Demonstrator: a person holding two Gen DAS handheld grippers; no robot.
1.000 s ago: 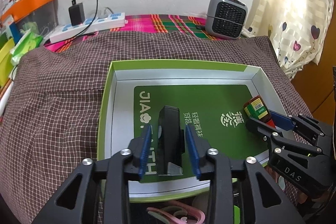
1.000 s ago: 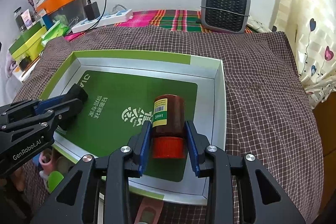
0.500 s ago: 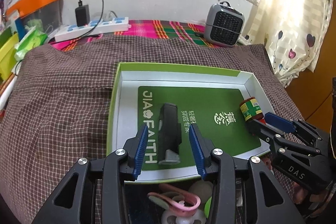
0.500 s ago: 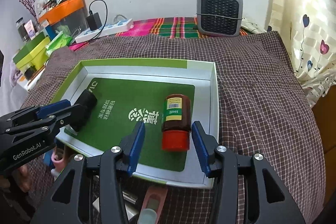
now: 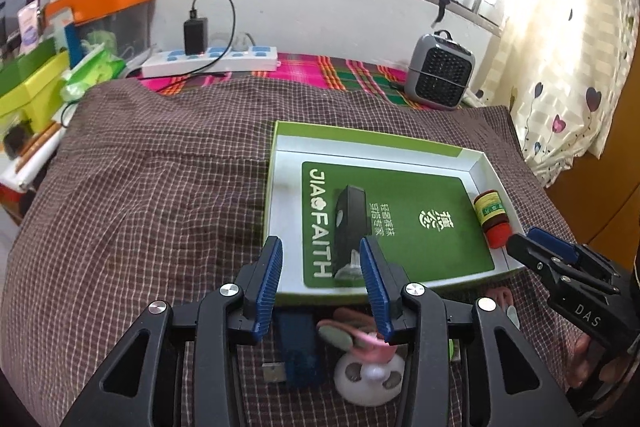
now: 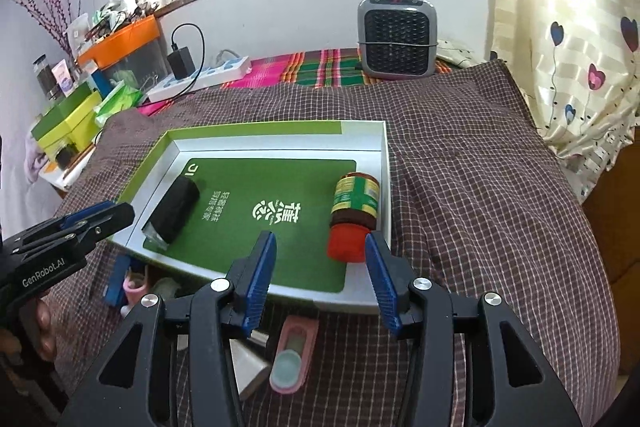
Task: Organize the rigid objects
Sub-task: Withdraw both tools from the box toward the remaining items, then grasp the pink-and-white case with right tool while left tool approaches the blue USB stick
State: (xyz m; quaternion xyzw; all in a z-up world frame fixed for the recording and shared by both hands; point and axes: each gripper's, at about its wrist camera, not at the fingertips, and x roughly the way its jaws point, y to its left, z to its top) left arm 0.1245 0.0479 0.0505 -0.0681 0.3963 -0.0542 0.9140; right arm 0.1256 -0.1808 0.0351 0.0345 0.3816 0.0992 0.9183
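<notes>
A shallow green-and-white box tray (image 5: 360,143) (image 6: 256,126) lies on the checked cloth. A black oblong device (image 5: 350,223) (image 6: 174,209) lies inside on its left. A brown bottle with a red cap (image 5: 491,217) (image 6: 354,215) lies on its side by the right wall. My left gripper (image 5: 320,247) (image 6: 120,213) is open, above the tray's near edge, with the device's near end beyond its fingertips and untouched. My right gripper (image 6: 320,241) (image 5: 526,241) is open too, its right fingertip just beside the red cap, holding nothing.
Just in front of the tray lie a blue stick-shaped gadget (image 5: 298,351), a white-and-pink toy (image 5: 368,375) and a pink flat item (image 6: 294,355). A small grey heater (image 5: 438,71) and a power strip (image 5: 208,61) stand at the back. Boxes (image 6: 66,121) crowd the left.
Both grippers let go: the left opened off the black device, the right off the bottle. Both pulled back and up from the tray, leaving the two objects lying inside.
</notes>
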